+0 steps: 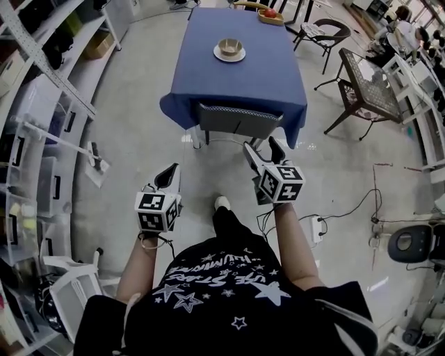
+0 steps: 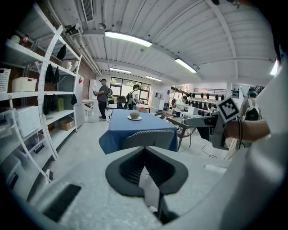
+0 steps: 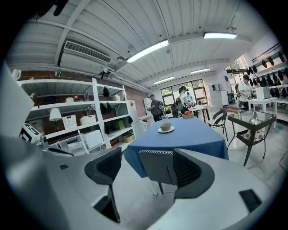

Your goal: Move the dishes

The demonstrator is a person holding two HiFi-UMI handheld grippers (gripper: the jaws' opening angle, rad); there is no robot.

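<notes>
A tan bowl (image 1: 230, 46) sits on a white plate (image 1: 229, 55) on the far half of a table with a blue cloth (image 1: 236, 76). The bowl (image 2: 134, 115) also shows small in the left gripper view, and the bowl (image 3: 165, 127) in the right gripper view. Both grippers hang above the floor, well short of the table. My left gripper (image 1: 170, 175) is shut with nothing in it, its jaws meeting (image 2: 145, 148). My right gripper (image 1: 261, 146) stands open and empty (image 3: 147, 158), pointing at the table.
A grey chair (image 1: 236, 119) is pushed in at the table's near edge. A wooden tray with red fruit (image 1: 270, 15) lies at the far end. Shelving (image 1: 35, 139) lines the left. A dark side table (image 1: 368, 83), chairs and floor cables (image 1: 348, 208) are on the right. People stand far back (image 2: 103, 96).
</notes>
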